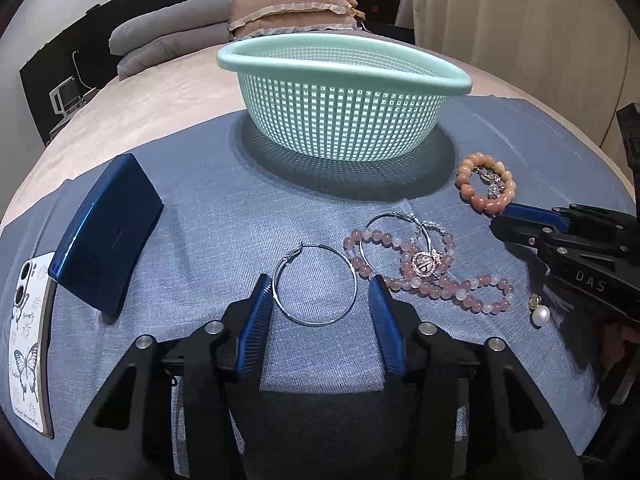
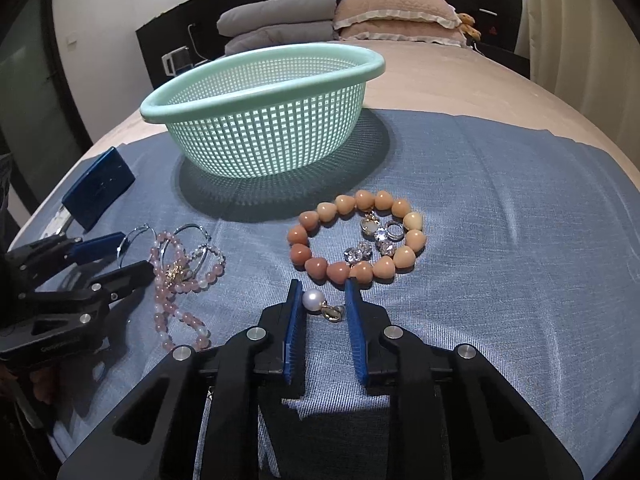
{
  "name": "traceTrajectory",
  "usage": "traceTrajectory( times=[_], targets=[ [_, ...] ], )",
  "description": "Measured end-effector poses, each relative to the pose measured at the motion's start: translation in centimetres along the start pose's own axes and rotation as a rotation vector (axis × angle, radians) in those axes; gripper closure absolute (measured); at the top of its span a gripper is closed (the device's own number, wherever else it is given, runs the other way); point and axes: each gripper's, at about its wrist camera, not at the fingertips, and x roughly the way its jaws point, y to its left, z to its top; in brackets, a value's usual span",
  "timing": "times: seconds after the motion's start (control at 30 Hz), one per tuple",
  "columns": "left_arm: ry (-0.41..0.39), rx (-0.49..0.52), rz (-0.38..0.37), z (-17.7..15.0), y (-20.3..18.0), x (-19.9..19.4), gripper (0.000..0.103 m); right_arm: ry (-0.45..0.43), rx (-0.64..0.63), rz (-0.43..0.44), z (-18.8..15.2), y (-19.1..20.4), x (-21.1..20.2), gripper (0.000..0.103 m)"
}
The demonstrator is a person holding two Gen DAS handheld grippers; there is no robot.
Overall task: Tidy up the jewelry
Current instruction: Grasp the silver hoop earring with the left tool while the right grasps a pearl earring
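Observation:
A mint mesh basket (image 1: 344, 96) (image 2: 256, 128) stands on the blue cloth. My left gripper (image 1: 320, 284) is open, its blue fingers on either side of a silver hoop earring (image 1: 315, 284) lying flat. A second hoop (image 1: 396, 236) lies over a pink bead necklace (image 1: 440, 280) (image 2: 180, 280). My right gripper (image 2: 322, 286) is open around a pearl pendant (image 2: 313, 301) (image 1: 540, 314) on the cloth. An orange bead bracelet (image 2: 356, 240) (image 1: 486, 188) with crystal earrings (image 2: 378, 236) inside lies just beyond it.
A blue box (image 1: 108, 236) (image 2: 100, 188) and a phone with a butterfly case (image 1: 30, 340) lie at the left on the blue cloth (image 2: 500, 240). Pillows (image 2: 392, 16) sit at the bed's far end.

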Motion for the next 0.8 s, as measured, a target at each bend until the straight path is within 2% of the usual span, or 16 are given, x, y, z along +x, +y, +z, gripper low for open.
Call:
traceTrajectory(
  times=[0.47,0.5,0.53,0.57,0.7,0.73,0.8],
  targets=[
    [0.038,-0.053,-0.042,-0.1,0.6,-0.7,0.060,0.016,-0.062,0.026,-0.6,0.7,-1.5,0.083],
    [0.043,-0.053,-0.038,-0.1,0.6,-0.9,0.063,0.018,-0.058,0.033,-0.7,0.7,-1.7,0.083],
    [0.046,-0.055,-0.028,-0.2,0.6,-1.2,0.086,0.020,-0.056,0.038,-0.7,0.7,-2.0,0.083],
    [0.062,-0.062,-0.031,-0.2,0.7,-1.5,0.093,0.021,-0.057,0.041,-0.8,0.7,-2.3,0.083],
    [0.079,-0.081,-0.010,-0.4,1.0,-2.2,0.094,0.023,-0.057,0.045,-1.3,0.8,-3.2,0.083],
    [0.083,-0.088,-0.026,-0.6,1.1,-2.3,0.094,0.023,-0.056,0.045,-1.4,0.8,-3.3,0.083],
    [0.080,-0.088,-0.022,-0.7,1.1,-2.5,0.094,0.022,-0.052,0.051,-1.4,0.7,-3.6,0.092]
  ],
)
